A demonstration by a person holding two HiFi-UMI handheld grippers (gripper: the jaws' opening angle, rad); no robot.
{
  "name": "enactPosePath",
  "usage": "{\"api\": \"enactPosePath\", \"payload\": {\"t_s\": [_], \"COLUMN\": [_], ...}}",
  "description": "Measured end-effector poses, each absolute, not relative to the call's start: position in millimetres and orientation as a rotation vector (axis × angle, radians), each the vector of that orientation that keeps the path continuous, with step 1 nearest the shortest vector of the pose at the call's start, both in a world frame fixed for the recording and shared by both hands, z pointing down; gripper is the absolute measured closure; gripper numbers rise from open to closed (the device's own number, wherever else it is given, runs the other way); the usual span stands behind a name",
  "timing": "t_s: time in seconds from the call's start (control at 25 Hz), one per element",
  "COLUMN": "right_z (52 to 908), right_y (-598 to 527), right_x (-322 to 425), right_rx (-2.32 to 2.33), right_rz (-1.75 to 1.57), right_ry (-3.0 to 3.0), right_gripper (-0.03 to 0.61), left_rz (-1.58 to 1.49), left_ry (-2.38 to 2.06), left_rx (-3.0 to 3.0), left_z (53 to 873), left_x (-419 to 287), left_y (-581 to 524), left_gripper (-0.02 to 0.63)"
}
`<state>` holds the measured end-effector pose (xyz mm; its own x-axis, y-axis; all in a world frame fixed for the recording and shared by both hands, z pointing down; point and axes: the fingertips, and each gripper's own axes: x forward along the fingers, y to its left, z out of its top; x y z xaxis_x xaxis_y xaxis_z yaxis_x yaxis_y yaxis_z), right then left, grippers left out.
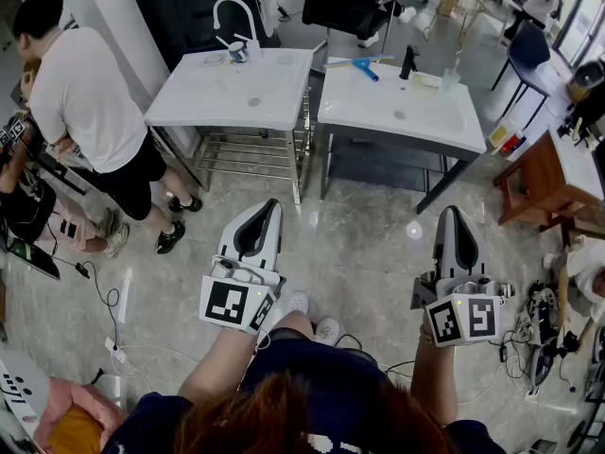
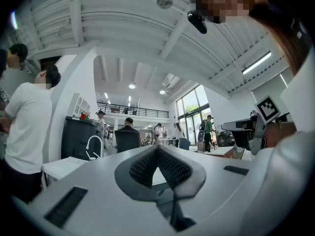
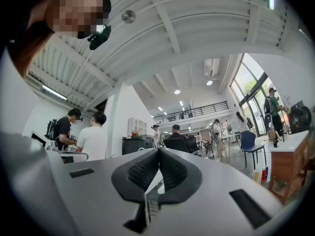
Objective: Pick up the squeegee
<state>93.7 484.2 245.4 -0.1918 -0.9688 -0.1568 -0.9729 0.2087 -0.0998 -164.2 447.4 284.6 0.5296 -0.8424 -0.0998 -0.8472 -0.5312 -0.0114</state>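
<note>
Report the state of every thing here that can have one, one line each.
left tool: shut, empty.
right tool: shut, empty.
squeegee: lying flat at the back of the right sink top, untouched.
white faucet: upright on the left sink top, no water seen running.
black faucet: upright, no water seen running.

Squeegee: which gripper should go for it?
Right, marginally: the blue squeegee lies on the right-hand sink top, ahead of the right gripper; the left gripper faces the other sink.
</note>
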Motion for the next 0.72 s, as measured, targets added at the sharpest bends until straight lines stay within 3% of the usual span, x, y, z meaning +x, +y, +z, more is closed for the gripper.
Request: {"api": "enactPosePath", "payload": {"t_s": [0.72], "right_z": [260.1], "right_y": [442.0], "right_x": [93.6], "right_rx": [-1.844], "right_rz": [-0.001], "right_ry": [2.327], "right_gripper": [0.563], "left_rz": [0.098], "left_ry": [1.503], "left_rx": [-2.730], "left_z": [305.3], "left_x": [-158.4], "left_y": [402.3], "left_gripper": [0.594]}}
